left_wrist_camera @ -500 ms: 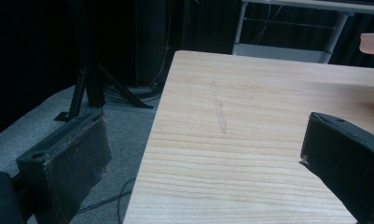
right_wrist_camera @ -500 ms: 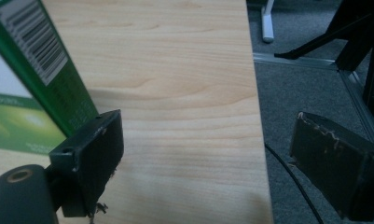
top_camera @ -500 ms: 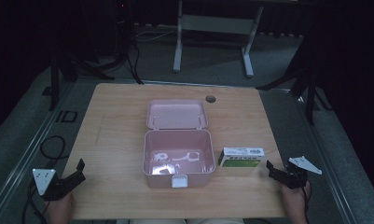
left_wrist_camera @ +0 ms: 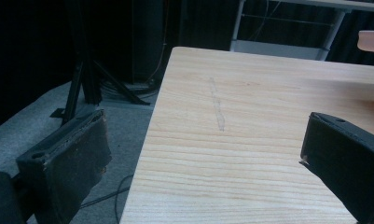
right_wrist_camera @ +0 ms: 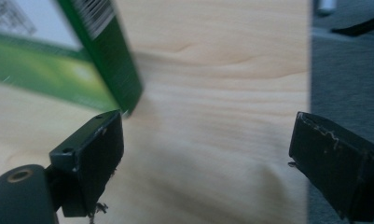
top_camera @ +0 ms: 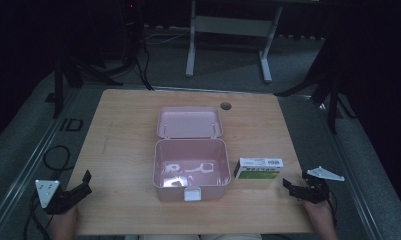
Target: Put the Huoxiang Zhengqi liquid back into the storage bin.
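Observation:
A pink box (top_camera: 189,170) stands open in the middle of the wooden table (top_camera: 128,130), its lid (top_camera: 189,122) laid back behind it. Right of it lies a green and white carton (top_camera: 258,168), whose near end (right_wrist_camera: 105,56) fills the upper left of the right gripper view. My right gripper (top_camera: 289,186) rests at the table's right front, just right of the carton, open with nothing between its jaws. My left gripper (top_camera: 85,181) sits at the left front corner, open and empty, its jaws over the table's left edge (left_wrist_camera: 147,140).
A small round hole (top_camera: 225,106) marks the table's far side. Cables (top_camera: 55,157) lie on the grey floor at the left. A white desk frame (top_camera: 228,40) and dark stands rise behind the table.
The right gripper has edged slightly left toward the carton. The left gripper has stayed where it was.

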The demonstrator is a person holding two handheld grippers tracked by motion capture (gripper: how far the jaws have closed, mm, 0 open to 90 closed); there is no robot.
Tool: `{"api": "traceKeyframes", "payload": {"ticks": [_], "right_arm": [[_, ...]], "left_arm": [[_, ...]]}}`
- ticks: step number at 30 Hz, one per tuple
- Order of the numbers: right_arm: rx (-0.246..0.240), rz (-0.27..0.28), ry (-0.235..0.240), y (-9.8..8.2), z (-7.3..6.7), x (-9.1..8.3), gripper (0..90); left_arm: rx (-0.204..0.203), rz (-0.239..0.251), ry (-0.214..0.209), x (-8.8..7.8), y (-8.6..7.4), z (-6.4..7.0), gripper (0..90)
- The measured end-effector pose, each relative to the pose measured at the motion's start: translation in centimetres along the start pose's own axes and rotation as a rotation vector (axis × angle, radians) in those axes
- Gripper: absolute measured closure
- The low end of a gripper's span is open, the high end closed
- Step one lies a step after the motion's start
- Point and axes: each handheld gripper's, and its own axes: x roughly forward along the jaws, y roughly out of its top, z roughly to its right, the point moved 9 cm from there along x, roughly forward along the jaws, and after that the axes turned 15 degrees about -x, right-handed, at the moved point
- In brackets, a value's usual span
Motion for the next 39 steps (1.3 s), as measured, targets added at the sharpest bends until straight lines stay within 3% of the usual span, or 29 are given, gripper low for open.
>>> {"api": "traceKeyframes", "payload": {"ticks": [2,4,6,10,18,21,32,39], "right_arm": [[-0.013,-0.001,0.01,0.0,-0.1,0.0,10.0],[-0.076,-0.027,0.09,-0.2,-1.2,-0.1,10.0],[-0.106,-0.05,0.139,-0.5,-1.7,-0.1,10.0],[-0.141,-0.072,0.201,-0.8,-2.5,-0.2,10.0],[-0.221,-0.124,0.241,-1.1,-3.6,-0.6,10.0],[-0.274,-0.164,0.246,-1.4,-4.1,-0.7,10.9],[-0.46,-0.258,0.356,-0.2,-6.6,-1.9,15.1],[-0.535,-0.307,0.41,0.7,-7.5,-2.4,16.8]], "left_arm": [[0.001,-0.002,-0.002,0.0,0.0,0.0,1.6],[-0.001,-0.007,-0.013,0.0,0.0,0.1,1.6],[-0.004,-0.009,-0.017,0.0,0.0,0.0,1.6],[-0.007,-0.01,-0.022,0.0,0.0,0.0,1.6],[-0.008,-0.012,-0.029,0.0,0.0,0.0,1.6],[-0.009,-0.013,-0.031,0.0,0.0,0.0,1.6],[-0.011,-0.016,-0.041,-0.1,0.0,0.1,1.6],[-0.01,-0.02,-0.048,0.0,0.0,0.1,1.6]]}}
